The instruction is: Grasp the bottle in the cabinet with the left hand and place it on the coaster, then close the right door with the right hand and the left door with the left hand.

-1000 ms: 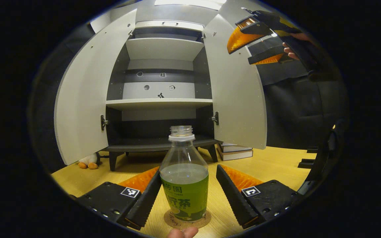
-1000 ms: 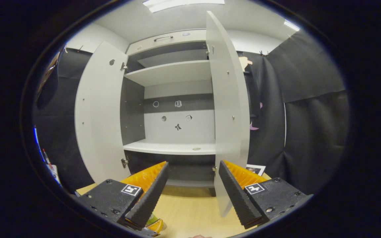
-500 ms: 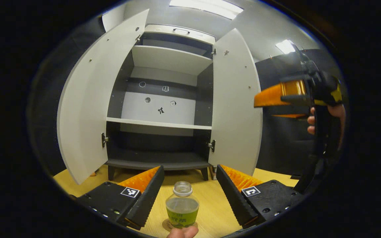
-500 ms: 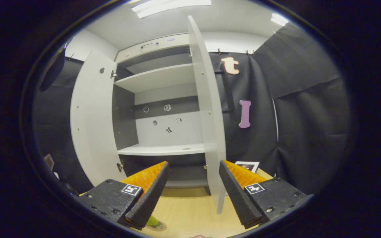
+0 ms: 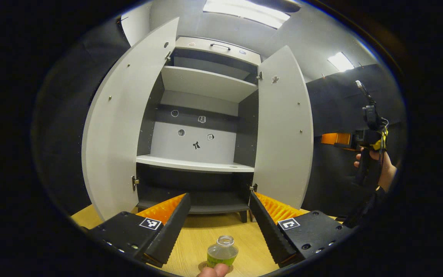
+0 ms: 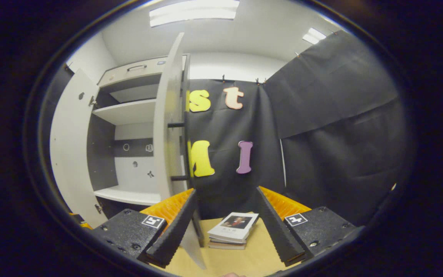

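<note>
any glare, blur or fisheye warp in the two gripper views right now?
Left gripper view: ceiling light panels blow out to white; the pale grey cabinet doors bow outward from fisheye; the small green-labelled clear bottle stays sharp. Right gripper view: the right door's edge curves; the stack of books is sharp, no motion blur.

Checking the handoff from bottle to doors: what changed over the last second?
The left tool backed up and away from the bottle, which is free on the coaster between open fingers. The right tool swung out past the right door to its outer side, now seeing its edge and handle. Both doors stayed open; the bottle stayed put.
</note>
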